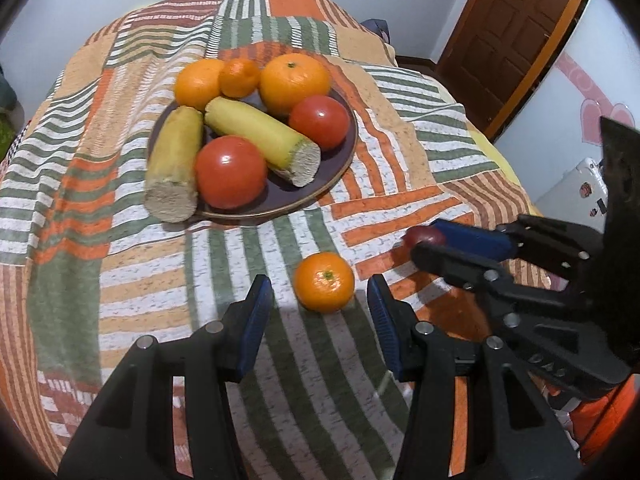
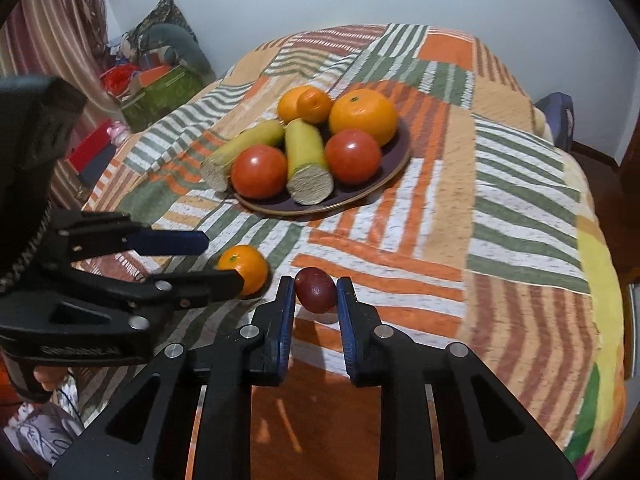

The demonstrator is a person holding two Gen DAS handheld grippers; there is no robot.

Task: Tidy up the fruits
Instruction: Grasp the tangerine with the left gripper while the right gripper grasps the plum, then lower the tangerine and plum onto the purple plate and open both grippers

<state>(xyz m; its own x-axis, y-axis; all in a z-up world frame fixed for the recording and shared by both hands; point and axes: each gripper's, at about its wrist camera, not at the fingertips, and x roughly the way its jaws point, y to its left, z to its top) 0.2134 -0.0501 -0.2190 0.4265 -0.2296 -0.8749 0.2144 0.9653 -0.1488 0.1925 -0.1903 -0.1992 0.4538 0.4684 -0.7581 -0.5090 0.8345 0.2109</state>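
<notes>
A small mandarin (image 1: 324,281) lies on the striped patchwork blanket (image 1: 160,280), between the fingertips of my left gripper (image 1: 317,282). That gripper is open, with a gap on each side of the fruit. To its right, my right gripper (image 2: 315,280) is shut on a small dark red fruit (image 2: 316,289), low over the blanket. The left wrist view shows the right gripper (image 1: 424,242) gripping the dark red fruit (image 1: 424,235). The right wrist view shows the left gripper (image 2: 220,260) around the mandarin (image 2: 250,268). Farther back, a dark plate (image 1: 340,176) holds three oranges, two tomatoes and two yellow cut stalks.
The blanket covers a bed whose edges drop away left and right. A brown door (image 1: 512,40) stands at the far right. Boxes and clutter (image 2: 160,88) are piled against the wall beside the bed. The plate's rim (image 2: 384,188) lies just beyond both grippers.
</notes>
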